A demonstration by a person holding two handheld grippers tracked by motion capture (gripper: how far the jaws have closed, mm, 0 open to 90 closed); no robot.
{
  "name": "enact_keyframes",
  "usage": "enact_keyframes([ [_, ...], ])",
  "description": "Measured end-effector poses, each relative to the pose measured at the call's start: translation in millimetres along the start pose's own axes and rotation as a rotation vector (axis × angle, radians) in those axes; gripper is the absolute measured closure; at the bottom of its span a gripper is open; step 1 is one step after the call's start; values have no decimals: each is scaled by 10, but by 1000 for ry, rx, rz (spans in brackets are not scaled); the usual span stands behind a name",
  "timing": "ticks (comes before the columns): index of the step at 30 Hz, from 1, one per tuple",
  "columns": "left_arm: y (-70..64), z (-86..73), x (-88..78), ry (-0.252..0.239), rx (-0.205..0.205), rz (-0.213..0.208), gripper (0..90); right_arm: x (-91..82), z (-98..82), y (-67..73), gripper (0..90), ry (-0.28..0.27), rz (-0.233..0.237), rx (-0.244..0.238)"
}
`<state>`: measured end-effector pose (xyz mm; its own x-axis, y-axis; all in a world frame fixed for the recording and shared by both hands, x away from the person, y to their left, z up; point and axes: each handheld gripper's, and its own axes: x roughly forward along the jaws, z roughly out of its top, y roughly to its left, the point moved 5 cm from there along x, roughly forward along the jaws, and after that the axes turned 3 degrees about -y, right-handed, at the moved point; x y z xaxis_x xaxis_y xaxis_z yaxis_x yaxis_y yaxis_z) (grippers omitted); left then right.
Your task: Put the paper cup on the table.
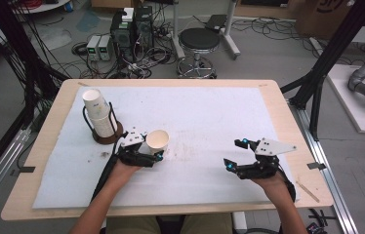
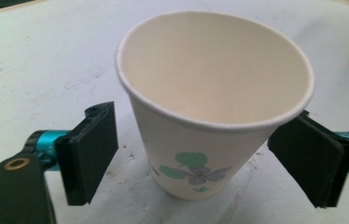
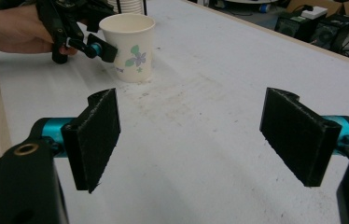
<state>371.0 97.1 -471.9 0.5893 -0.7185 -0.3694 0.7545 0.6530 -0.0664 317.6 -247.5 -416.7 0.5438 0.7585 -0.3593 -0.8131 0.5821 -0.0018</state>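
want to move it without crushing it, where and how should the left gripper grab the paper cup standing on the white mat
Grip the paper cup on its side wall, about mid-height below the rolled rim, coming in level from the person's side as the left gripper already sits. The cup stands upright and tapers downward, and the open jaws straddle it with a gap at each pad. A light squeeze should do, since the thin wall would likely buckle.

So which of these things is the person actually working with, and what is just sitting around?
In use:
paper cup, upright on the white mat, between the open left gripper
stack of cups in its wire holder

Just around:
right gripper, open and holding nothing
stool
electronic boxes and cables on the floor
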Motion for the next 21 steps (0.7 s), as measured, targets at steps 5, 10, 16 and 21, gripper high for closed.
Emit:
enact_keyframes([
  [5, 6, 15, -212, -50, -6, -5, 161, -4, -36, -35, 204, 28, -16, 0],
  [10, 24, 68, -461, -108, -7, -14, 161, -1, -71, -66, 204, 54, -35, 14],
  [16, 30, 75, -735, -180, 0, -47, 163, 20, -129, -98, 204, 77, -63, 29],
  [21, 55, 40, -899, -226, -19, -32, 163, -7, -161, -118, 204, 74, -86, 60],
])
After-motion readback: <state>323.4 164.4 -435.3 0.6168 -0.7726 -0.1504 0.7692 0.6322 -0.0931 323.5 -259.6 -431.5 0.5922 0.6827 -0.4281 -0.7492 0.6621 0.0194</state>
